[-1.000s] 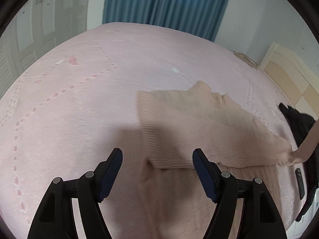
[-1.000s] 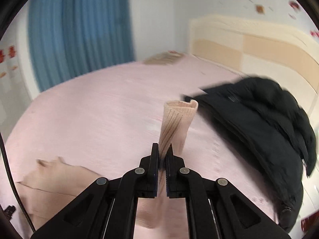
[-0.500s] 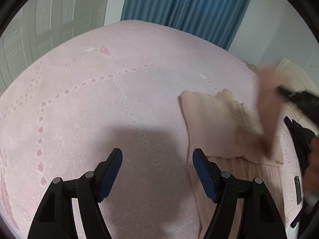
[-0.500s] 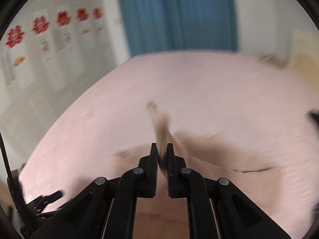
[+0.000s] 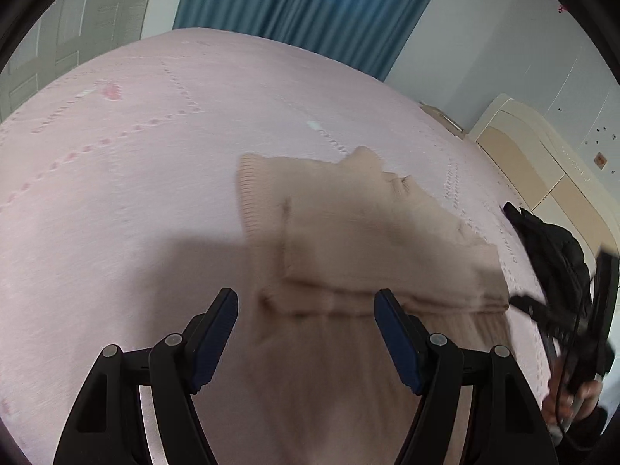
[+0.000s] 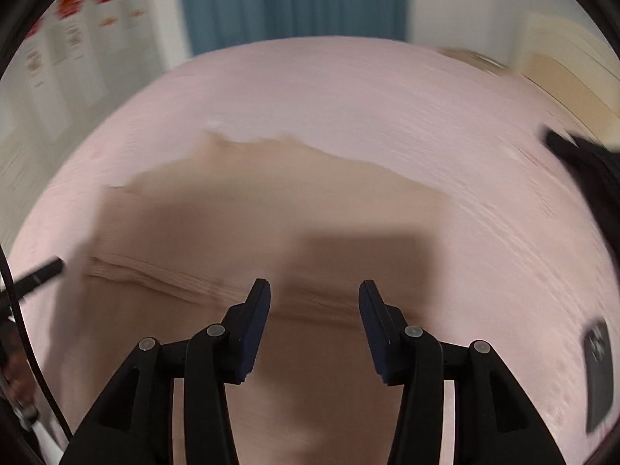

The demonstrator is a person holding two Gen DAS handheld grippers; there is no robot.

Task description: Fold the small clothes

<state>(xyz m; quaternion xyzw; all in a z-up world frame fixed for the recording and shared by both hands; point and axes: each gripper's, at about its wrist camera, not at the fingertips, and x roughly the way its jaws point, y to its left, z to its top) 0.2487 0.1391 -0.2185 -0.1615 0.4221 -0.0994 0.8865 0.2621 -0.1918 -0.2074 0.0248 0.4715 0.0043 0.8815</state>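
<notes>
A small beige ribbed sweater [image 5: 348,240] lies on the pink bedspread [image 5: 135,178] with both sleeves folded across its body. My left gripper [image 5: 306,310] is open and empty, just above the sweater's lower part. My right gripper [image 6: 314,302] is open and empty too, above the sweater [image 6: 271,224], which looks blurred in the right wrist view. The right gripper also shows at the right edge of the left wrist view [image 5: 558,325], beside the sweater's right side.
A black jacket [image 5: 550,240] lies on the bed to the right of the sweater, near the cream headboard [image 5: 542,155]. A dark phone [image 6: 598,372] lies on the bedspread at the right. Blue curtains [image 5: 310,4] hang behind the bed.
My right gripper carried the right sleeve across the sweater, let it go and opened. The sleeve now lies flat on the body. My left gripper stayed open.
</notes>
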